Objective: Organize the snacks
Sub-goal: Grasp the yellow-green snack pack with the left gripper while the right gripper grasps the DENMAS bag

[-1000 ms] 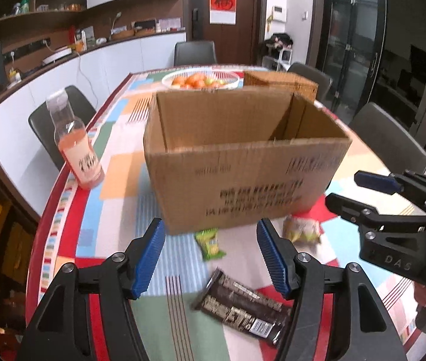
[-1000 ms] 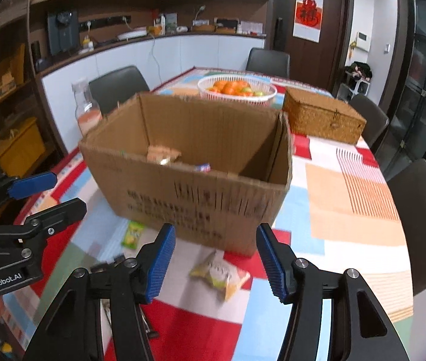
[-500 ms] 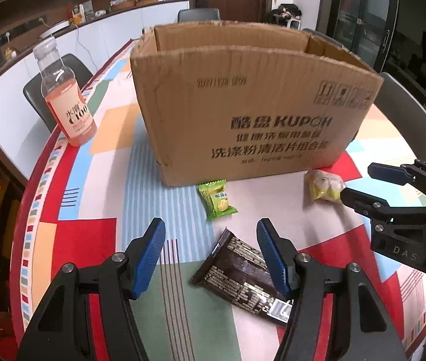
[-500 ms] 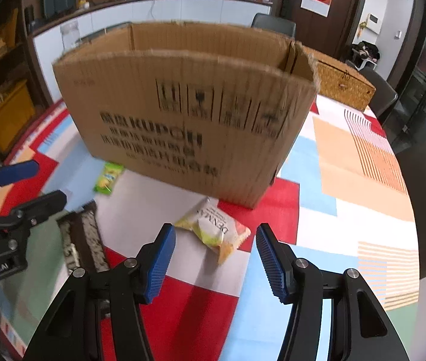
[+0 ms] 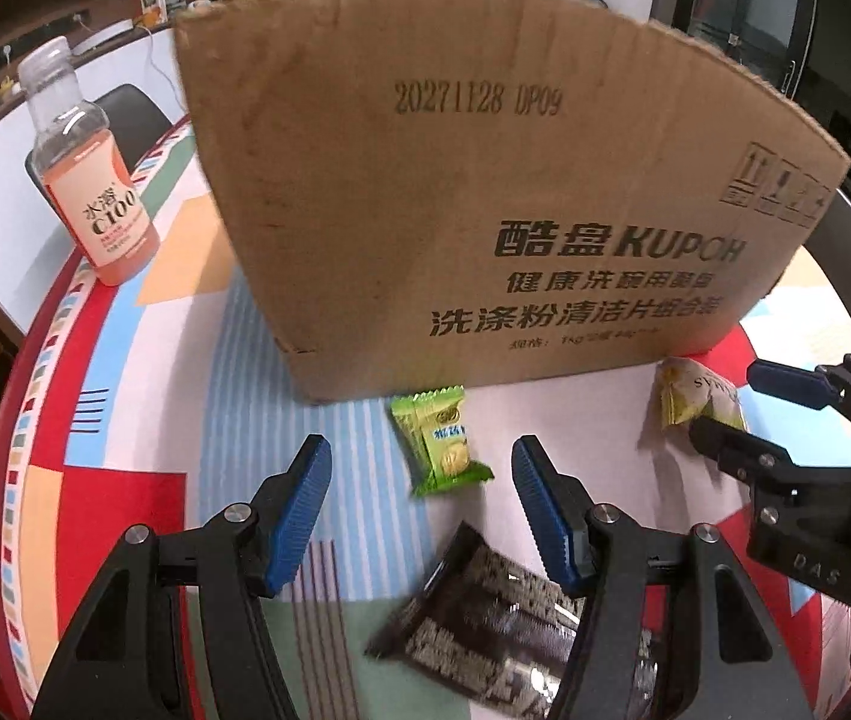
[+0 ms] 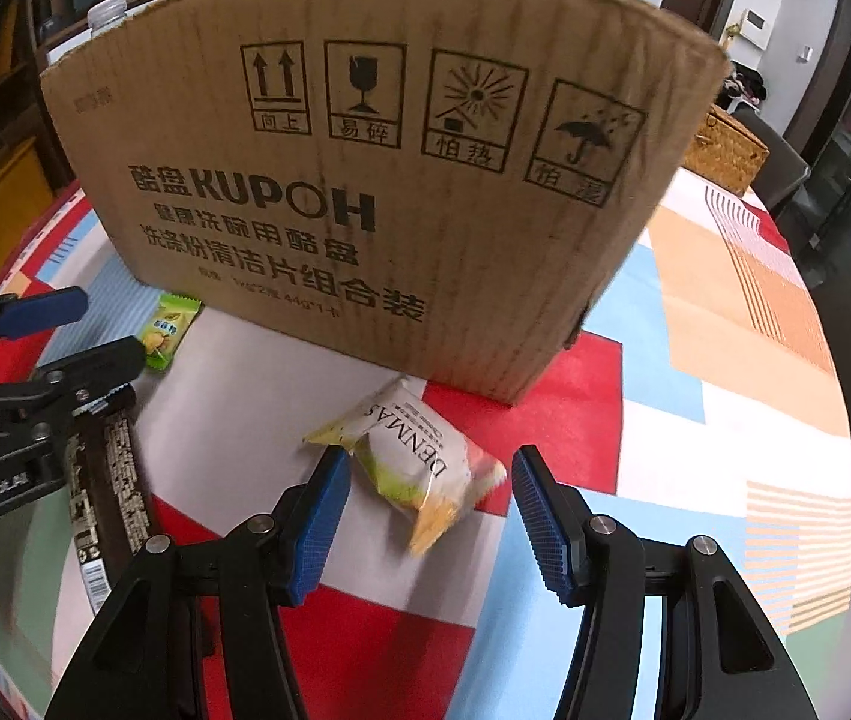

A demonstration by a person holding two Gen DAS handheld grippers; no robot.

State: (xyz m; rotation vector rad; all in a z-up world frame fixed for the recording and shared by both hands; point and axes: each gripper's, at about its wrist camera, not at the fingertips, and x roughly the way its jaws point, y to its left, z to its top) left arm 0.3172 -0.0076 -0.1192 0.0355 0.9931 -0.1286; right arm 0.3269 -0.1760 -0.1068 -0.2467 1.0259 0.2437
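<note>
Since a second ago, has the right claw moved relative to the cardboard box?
Yes. The right claw has come down in front of the cardboard box: the box's inside no longer shows, and the white snack packet now lies between its open fingers.

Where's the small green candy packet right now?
The green candy packet lies on the tablecloth just in front of the cardboard box, ahead of the open left gripper, with the dark wrapper nearer the camera.
</note>
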